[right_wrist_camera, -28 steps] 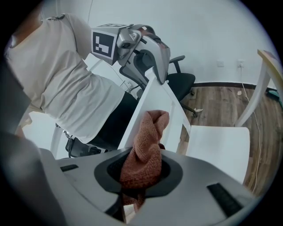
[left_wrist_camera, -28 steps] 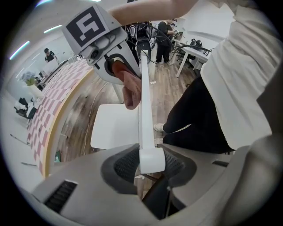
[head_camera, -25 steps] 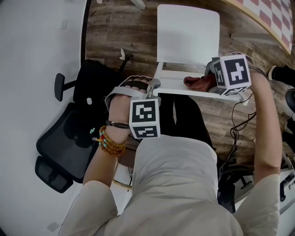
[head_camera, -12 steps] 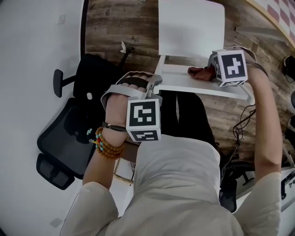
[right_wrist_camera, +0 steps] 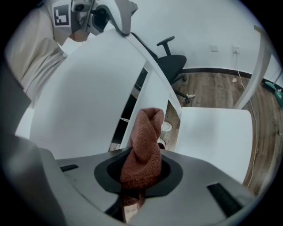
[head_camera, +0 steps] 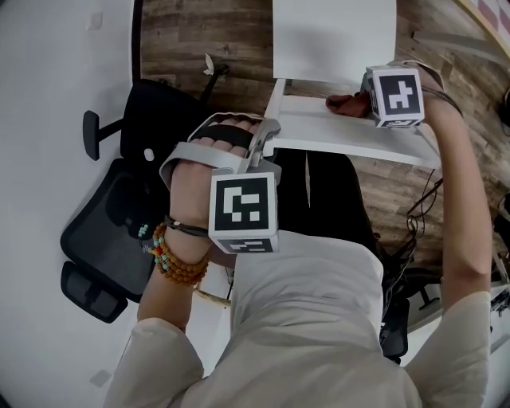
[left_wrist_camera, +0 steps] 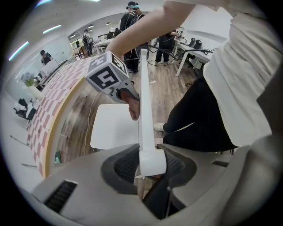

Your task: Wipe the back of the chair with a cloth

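The white chair shows its seat (head_camera: 335, 36) and the top edge of its back (head_camera: 351, 147) in the head view. My left gripper (head_camera: 265, 150) is clamped on the left end of that top edge; in the left gripper view the white edge (left_wrist_camera: 145, 110) runs up from between the jaws. My right gripper (head_camera: 360, 103) is shut on a reddish-brown cloth (right_wrist_camera: 143, 150). The cloth (head_camera: 344, 102) lies against the seat-side face of the chair back (right_wrist_camera: 84, 106), near its right end.
A black office chair (head_camera: 111, 231) stands close on the left, by the white wall (head_camera: 56, 96). Cables (head_camera: 422, 211) trail over the wooden floor at the right. Desks and several people (left_wrist_camera: 132, 13) are far behind in the left gripper view.
My right gripper has moved down the chair back with the cloth, toward the seat. The left gripper has kept its hold on the chair's top edge.
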A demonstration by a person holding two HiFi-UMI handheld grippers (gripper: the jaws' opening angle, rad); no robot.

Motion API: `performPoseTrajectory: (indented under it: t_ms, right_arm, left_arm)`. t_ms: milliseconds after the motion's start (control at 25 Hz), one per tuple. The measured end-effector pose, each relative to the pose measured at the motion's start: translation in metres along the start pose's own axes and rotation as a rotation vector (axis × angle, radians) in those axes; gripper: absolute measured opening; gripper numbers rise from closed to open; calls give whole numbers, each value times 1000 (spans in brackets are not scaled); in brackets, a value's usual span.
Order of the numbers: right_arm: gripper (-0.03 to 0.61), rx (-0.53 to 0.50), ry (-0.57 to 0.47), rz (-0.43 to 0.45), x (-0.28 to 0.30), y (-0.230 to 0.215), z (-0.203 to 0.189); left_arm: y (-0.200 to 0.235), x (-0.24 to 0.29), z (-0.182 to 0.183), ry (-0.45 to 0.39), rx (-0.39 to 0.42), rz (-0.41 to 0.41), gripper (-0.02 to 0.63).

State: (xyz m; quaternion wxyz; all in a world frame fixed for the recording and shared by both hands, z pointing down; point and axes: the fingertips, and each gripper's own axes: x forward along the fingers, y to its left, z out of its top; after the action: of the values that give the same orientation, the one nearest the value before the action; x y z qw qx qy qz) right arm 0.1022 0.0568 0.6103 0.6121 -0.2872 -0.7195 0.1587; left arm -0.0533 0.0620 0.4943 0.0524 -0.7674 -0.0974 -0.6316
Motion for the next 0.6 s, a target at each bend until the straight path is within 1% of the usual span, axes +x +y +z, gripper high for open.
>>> performPoseTrajectory:
  t_ms: [80, 160, 280, 320, 400, 520, 600]
  right_arm:
    - [78, 19, 20, -5, 10, -8, -8]
    - [80, 31, 16, 0, 18, -13, -12]
    - [78, 41, 18, 13, 26, -18, -17]
    - [78, 44, 24, 19, 28, -20, -19]
    - [78, 53, 36, 30, 34, -22, -24]
    - [78, 73, 37, 41, 38, -23, -31]
    - [78, 83, 32, 44, 37, -22, -33]
  left_arm:
    - [3, 1, 3, -19, -16, 13, 156]
    - [5, 2, 7, -41, -42, 21, 156]
    - [-6, 0, 3, -11, -23, -47, 156]
    - [-8, 0, 2, -5, -20, -59, 156]
    - [-7, 1, 1, -5, -22, -58, 156]
    - [-3, 3, 4, -23, -37, -28, 156]
    - [-7, 3, 3, -13, -32, -50, 156]
